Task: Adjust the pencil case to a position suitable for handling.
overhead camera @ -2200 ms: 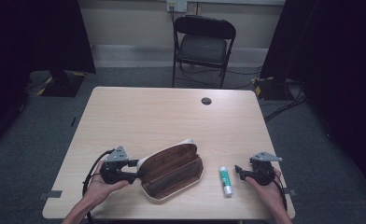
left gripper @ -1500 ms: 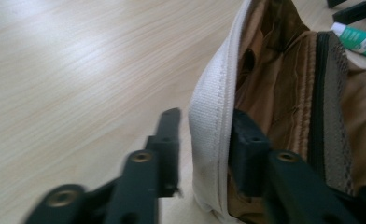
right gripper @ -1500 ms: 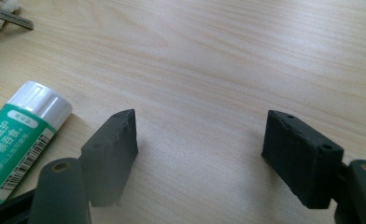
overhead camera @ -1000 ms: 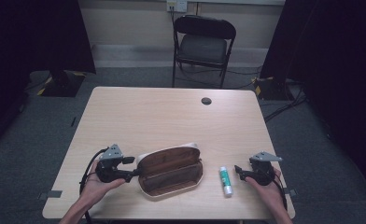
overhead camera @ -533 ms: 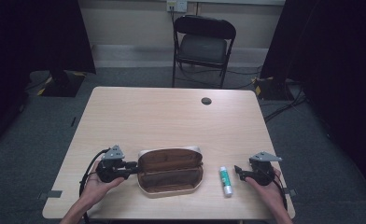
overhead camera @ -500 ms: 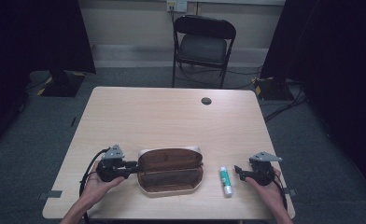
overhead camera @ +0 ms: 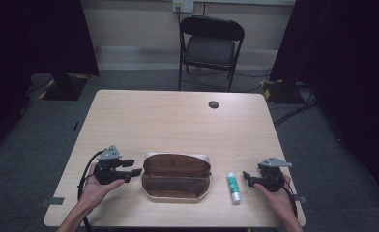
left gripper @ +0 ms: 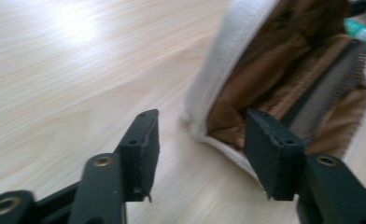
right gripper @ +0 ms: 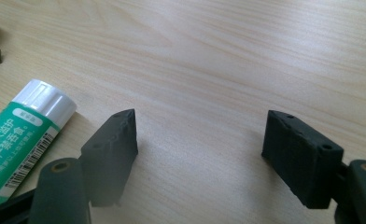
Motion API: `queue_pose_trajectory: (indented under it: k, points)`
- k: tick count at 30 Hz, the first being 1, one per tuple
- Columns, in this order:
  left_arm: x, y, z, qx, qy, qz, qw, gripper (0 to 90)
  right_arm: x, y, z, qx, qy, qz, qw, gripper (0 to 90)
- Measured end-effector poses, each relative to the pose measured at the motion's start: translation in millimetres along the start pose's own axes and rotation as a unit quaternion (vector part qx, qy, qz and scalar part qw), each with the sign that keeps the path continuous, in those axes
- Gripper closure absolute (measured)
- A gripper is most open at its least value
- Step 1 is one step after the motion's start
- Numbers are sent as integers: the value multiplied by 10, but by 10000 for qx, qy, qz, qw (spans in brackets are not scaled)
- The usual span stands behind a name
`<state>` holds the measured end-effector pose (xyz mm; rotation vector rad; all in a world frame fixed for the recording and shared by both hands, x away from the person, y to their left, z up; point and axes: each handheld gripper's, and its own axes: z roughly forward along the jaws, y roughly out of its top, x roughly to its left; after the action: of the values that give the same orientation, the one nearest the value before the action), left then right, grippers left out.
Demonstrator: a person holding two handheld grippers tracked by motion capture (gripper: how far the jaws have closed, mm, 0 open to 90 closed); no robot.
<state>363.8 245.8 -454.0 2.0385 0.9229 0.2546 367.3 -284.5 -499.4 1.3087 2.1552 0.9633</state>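
Left tool [overhead camera: 135,172] just reopened, right tool [overhead camera: 245,176] open

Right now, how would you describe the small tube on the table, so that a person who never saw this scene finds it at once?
Look at the light wooden table and go to its near edge, on the right. There, between the open brown pouch and the right gripper, lies the glue stick. It is a short tube with a green label and a white cap, far smaller than the pouch.

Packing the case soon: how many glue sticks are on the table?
1. The glue stick lies on the table between the open case and the right gripper. Others could hide inside the case.
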Motion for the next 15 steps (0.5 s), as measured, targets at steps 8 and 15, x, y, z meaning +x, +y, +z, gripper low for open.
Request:
queue_pose_trajectory:
  k: [8, 15]
  points:
    - [119, -150, -78, 138, 349, 8, 9993, 286, 14, 7, -22, 90, 12, 5, 10000, 272]
    - [291, -318, -65, 480, 397, -182, 9979, 215, 99, 28, -103, 171, 201, -133, 9996, 289]
